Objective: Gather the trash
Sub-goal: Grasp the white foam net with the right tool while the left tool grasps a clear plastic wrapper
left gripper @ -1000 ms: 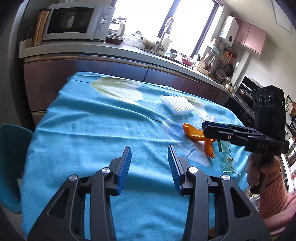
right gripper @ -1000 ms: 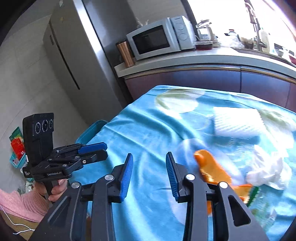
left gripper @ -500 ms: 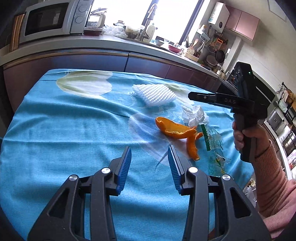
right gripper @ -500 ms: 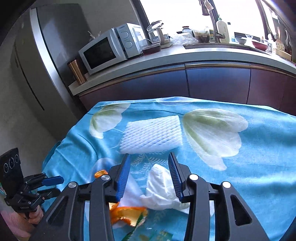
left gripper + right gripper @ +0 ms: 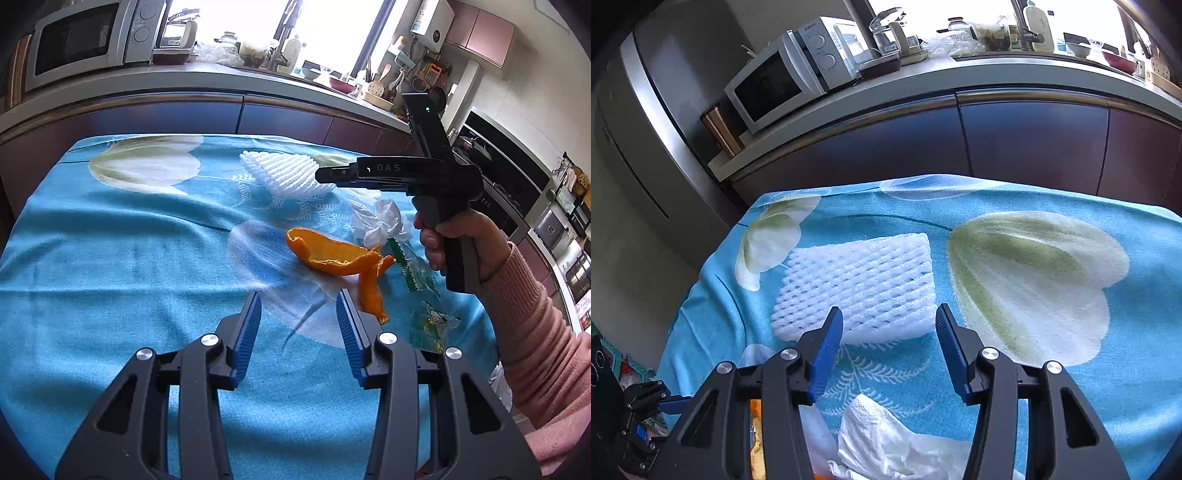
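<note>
1. Trash lies in a cluster right of centre on the surface (image 5: 110, 258) under a blue flowered cloth: one white foam net (image 5: 857, 284), one crumpled tissue (image 5: 386, 221), one orange peel (image 5: 332, 254), two clear wrappers (image 5: 430, 325).
2. Foam net sits farthest back, apart from the rest; tissue, peel and wrappers touch or overlap.
3. Left half of the cloth is bare; wrappers lie near the right edge.
4. Right gripper (image 5: 888, 345) hovers above the tissue, pointing at the foam net, jaws spread, empty.
5. Left gripper (image 5: 298, 325) hangs just left of the peel, jaws spread, empty.
</note>
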Demonstrator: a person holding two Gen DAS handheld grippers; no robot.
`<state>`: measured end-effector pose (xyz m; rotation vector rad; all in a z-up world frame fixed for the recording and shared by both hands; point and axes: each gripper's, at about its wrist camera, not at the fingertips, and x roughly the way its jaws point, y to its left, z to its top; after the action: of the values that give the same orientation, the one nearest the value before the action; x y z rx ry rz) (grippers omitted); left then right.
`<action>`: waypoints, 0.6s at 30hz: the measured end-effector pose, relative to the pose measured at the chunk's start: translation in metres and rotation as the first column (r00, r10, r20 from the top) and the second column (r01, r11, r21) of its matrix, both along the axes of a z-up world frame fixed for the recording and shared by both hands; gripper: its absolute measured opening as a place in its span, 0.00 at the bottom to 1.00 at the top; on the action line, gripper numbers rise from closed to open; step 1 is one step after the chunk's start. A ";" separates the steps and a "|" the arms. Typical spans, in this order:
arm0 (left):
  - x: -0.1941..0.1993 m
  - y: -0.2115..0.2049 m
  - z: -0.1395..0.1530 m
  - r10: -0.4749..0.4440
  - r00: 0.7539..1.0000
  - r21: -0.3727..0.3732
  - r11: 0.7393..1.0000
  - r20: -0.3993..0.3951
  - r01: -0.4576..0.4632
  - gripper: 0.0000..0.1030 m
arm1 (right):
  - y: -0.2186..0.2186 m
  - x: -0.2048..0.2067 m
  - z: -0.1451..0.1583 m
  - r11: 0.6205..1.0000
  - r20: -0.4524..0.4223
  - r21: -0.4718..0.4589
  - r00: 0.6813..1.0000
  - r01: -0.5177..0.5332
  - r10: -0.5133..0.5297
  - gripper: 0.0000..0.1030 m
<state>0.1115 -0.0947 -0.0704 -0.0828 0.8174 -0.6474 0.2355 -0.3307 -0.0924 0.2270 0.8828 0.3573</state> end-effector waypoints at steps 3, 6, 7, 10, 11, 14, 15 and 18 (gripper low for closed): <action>0.001 -0.002 -0.002 -0.004 1.000 0.003 1.000 -0.008 0.004 0.41 | -0.004 0.002 -0.002 1.000 -0.014 0.015 1.000 0.012 -0.012 0.49; 0.002 -0.005 -0.003 -0.008 1.000 0.005 1.000 -0.013 0.008 0.41 | -0.007 0.003 -0.002 1.000 -0.017 0.021 1.000 0.020 -0.020 0.52; 0.003 -0.006 -0.004 -0.009 1.000 0.006 1.000 -0.015 0.009 0.41 | -0.006 0.004 -0.001 1.000 -0.017 0.017 1.000 0.019 -0.019 0.52; 0.002 -0.006 -0.003 -0.010 1.000 0.007 1.000 -0.015 0.010 0.41 | -0.003 0.007 -0.002 1.000 -0.021 0.002 1.000 0.000 0.000 0.44; 0.002 -0.006 -0.003 -0.010 1.000 0.007 1.000 -0.014 0.010 0.41 | -0.002 0.007 -0.003 1.000 -0.026 0.001 1.000 -0.007 0.007 0.34; 0.001 -0.006 -0.002 -0.012 1.000 0.006 1.000 -0.012 0.012 0.41 | -0.002 0.006 -0.003 1.000 -0.021 -0.005 1.000 -0.009 0.009 0.12; 0.001 -0.006 -0.001 -0.012 1.000 0.006 1.000 -0.011 0.012 0.41 | -0.002 0.004 -0.001 1.000 -0.012 -0.002 1.000 -0.015 0.015 0.09; 0.001 -0.007 0.000 -0.017 1.000 0.005 1.000 -0.011 0.017 0.41 | -0.002 -0.004 0.006 1.000 0.021 0.002 0.999 -0.026 0.025 0.09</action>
<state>0.1124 -0.1014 -0.0707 -0.0755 0.8311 -0.6613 0.2311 -0.3326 -0.0861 0.2137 0.8651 0.3837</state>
